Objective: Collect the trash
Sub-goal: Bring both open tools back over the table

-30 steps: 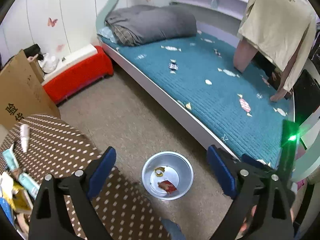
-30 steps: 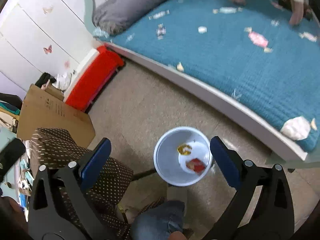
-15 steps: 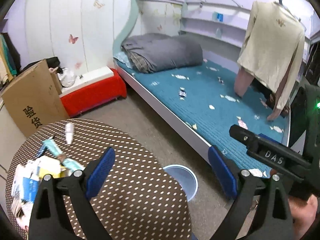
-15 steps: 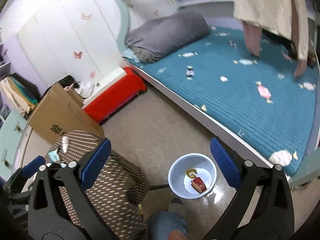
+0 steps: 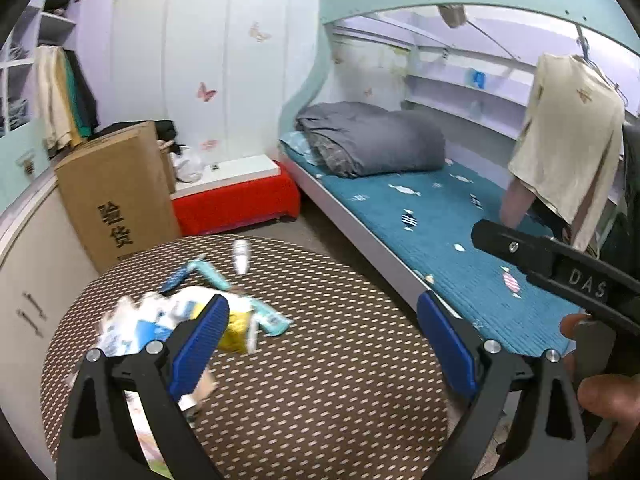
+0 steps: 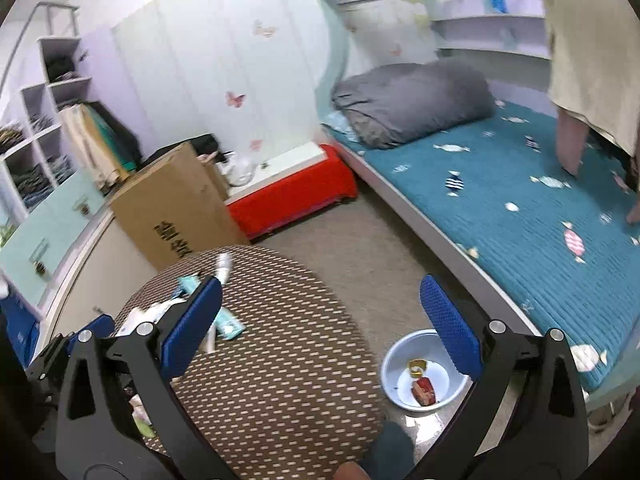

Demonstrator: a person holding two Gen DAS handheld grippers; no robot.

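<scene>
bedroom floor: basin (image 6: 390,366) holds red wrapper (image 6: 425,391), yellow scrap (image 6: 416,366); both grippers' fingers spread, empty.

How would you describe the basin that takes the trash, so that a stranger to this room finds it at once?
Start at the bed with the teal cover. On the floor between its white edge and the round dotted table stands a pale round basin. It is the only open container on the floor, with a red wrapper and a yellow scrap inside.

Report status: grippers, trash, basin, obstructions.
Left gripper open, empty, over the trash pile on the round table. Right gripper open, empty. Basin on floor holds two scraps. Nothing blocking.
</scene>
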